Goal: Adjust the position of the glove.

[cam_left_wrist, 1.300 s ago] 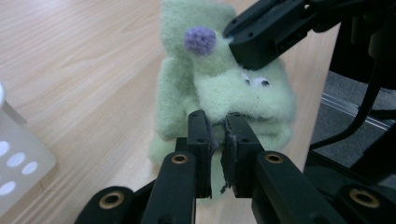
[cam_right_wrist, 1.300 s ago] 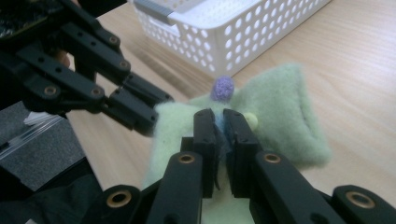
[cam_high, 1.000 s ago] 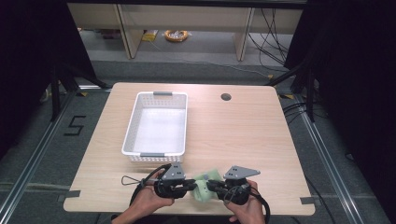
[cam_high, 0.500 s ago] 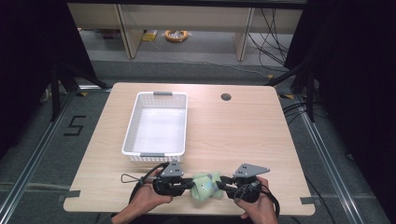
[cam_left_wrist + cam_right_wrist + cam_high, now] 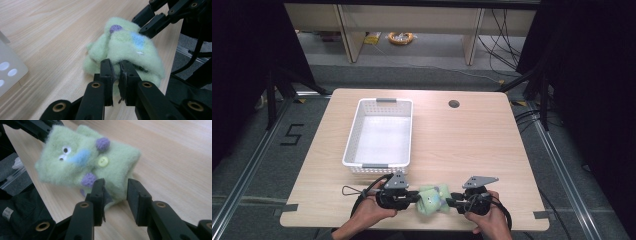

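White perforated basket [image 5: 379, 135] empty on light wood table [image 5: 472, 145], round cable hole [image 5: 454, 104] near far edge, coiled orange cable [image 5: 401, 37] on floor beyond

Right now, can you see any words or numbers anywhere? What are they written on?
"5": marked in black on the grey floor left of the table.
A small white tag on dark fabric, in the right gripper view: print too blurred to read.
Nothing is written on the white basket or the green felt toy.

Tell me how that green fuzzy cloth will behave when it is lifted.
The green fleece cloth lies bunched and folded, so it will likely sag. It looks light. The left gripper pinches a fold; its fuzzy nap probably resists slipping.
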